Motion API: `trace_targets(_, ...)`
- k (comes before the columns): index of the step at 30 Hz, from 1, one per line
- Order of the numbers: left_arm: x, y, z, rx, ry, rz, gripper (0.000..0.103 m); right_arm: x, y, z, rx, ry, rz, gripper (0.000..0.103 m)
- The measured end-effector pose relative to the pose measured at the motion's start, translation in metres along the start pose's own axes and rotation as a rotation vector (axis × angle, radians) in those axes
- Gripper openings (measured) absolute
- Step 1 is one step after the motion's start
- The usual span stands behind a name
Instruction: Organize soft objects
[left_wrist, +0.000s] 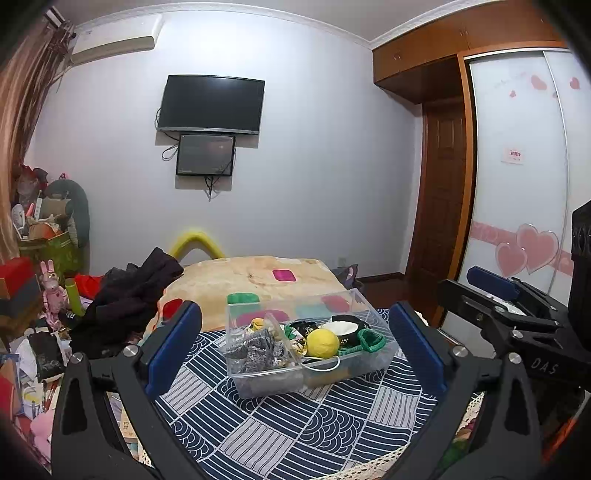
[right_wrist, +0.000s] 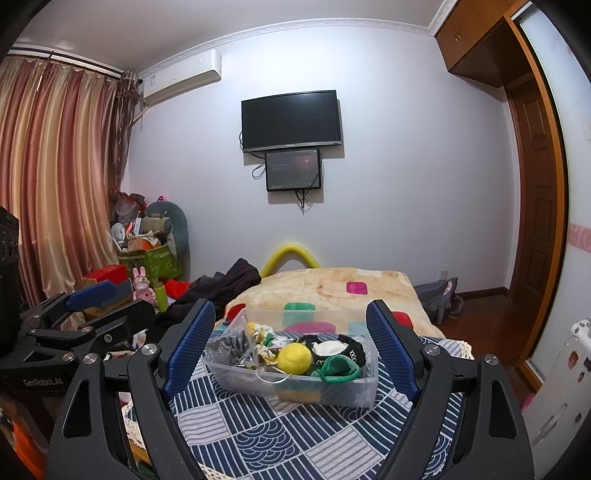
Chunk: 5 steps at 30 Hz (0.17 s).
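Left gripper (left_wrist: 295, 347): lower part of the left wrist view, fingers spread wide and holding nothing; the blue pads stand either side of the bin as framed, short of it.
Right gripper (right_wrist: 290, 350): lower part of the right wrist view, likewise spread wide and empty, pads framing the bin.
Cloth (left_wrist: 295, 424): navy and white patterned, bottom centre of both views, under the bin.
Bin (left_wrist: 258, 384): clear plastic, centre of both views, resting on the cloth; its long axis runs left to right across the frame, slightly skewed in the left wrist view with the right end farther back; open side up.
Ball (left_wrist: 323, 342): yellow, round, in the middle of the bin, touching the things around it.
Grey fabric (left_wrist: 255, 350): bunched in the bin's left end.
Green loop (right_wrist: 338, 369): at the bin's right front, just beside the ball.
Black and white piece (right_wrist: 332, 348): behind the ball, toward the right end.
Blanket (right_wrist: 317, 284): beige with coloured squares, behind the bin, mid-frame.
Dark clothes (left_wrist: 129, 295): heaped left of the blanket.
TV (right_wrist: 291, 120): on the far wall, upper centre, with a smaller screen (right_wrist: 293, 170) below it.
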<state>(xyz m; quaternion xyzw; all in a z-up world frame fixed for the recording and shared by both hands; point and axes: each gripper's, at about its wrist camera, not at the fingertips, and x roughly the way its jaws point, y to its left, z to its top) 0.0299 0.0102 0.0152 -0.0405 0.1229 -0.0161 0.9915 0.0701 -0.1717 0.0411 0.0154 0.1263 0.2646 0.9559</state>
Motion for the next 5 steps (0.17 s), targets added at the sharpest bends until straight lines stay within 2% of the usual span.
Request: trace_targets(5,-0.0008,-0.0003,-0.0002,0.001,0.003,-0.003,0.103,0.0005,-0.002,-0.0006,0.001,0.002,0.0,0.082)
